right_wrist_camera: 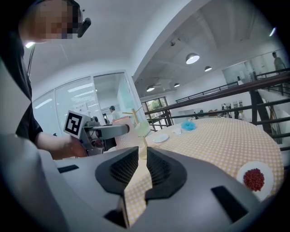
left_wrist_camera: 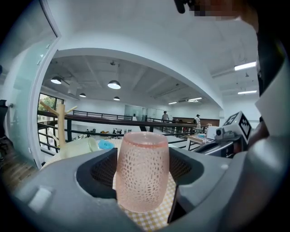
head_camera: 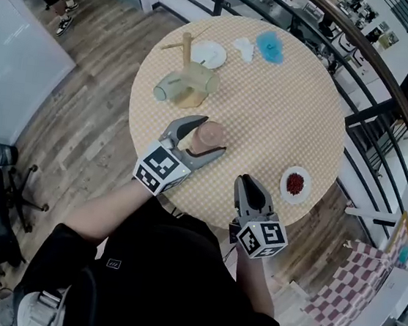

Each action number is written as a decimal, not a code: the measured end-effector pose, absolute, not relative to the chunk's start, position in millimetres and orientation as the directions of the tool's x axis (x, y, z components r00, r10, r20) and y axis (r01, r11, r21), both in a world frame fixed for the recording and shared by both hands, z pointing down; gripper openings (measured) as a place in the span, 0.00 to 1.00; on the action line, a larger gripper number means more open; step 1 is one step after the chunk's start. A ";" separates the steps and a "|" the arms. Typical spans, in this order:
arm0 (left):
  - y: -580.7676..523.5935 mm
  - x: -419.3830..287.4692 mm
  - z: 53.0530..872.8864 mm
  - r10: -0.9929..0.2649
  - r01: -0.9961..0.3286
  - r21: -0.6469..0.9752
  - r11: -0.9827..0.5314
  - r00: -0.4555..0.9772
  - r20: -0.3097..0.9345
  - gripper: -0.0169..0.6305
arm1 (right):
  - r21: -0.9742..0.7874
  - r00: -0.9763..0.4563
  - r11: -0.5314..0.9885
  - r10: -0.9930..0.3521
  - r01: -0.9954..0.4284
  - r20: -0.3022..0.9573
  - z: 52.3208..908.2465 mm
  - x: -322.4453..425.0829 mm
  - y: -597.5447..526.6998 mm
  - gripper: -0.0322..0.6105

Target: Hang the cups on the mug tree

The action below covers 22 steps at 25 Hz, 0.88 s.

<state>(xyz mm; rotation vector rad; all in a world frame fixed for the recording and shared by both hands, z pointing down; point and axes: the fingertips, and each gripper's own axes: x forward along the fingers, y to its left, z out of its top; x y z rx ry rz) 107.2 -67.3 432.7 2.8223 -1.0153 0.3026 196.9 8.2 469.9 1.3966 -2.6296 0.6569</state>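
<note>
Pink and dimpled, the cup [left_wrist_camera: 142,170] is pinched between the fingers of the left gripper [head_camera: 213,136], one finger pressing on each side of its wall. It hangs clear of the yellow checked cloth, over the near half of the round table [head_camera: 283,117]. In the left gripper view the cup stands roughly upright and its handle cannot be made out.

The wooden mug tree [head_camera: 187,49] stands well apart from it, at the far left of the table, with pale green cups [head_camera: 170,86] crowded at its foot; whether they hang from the pegs is hard to tell. Just beyond the tree lies a white plate [head_camera: 208,54], and further right a blue object [head_camera: 270,47].

The right gripper [head_camera: 245,179] hovers at the table's near edge, its fingers drawn almost together with only a thin slit between them and nothing in it. To its right sits a small white dish of red pieces [head_camera: 295,184].
</note>
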 end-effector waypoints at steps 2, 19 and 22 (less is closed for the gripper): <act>-65.4 88.2 427.4 -0.612 -0.635 0.043 -0.771 0.758 0.223 0.56 | -0.329 -0.560 0.472 -0.783 -0.818 0.270 469.6 180.0 4.4 0.15; -64.0 -89.3 399.9 -0.506 -0.525 0.001 -0.851 0.820 0.267 0.56 | -0.386 -0.402 0.304 -0.893 -0.871 0.202 442.4 21.1 -32.9 0.14; -65.6 -111.1 393.9 -0.530 -0.550 0.008 -0.835 0.808 0.259 0.56 | -0.376 -0.434 0.338 -0.877 -0.863 0.208 439.0 -1.1 -33.5 0.14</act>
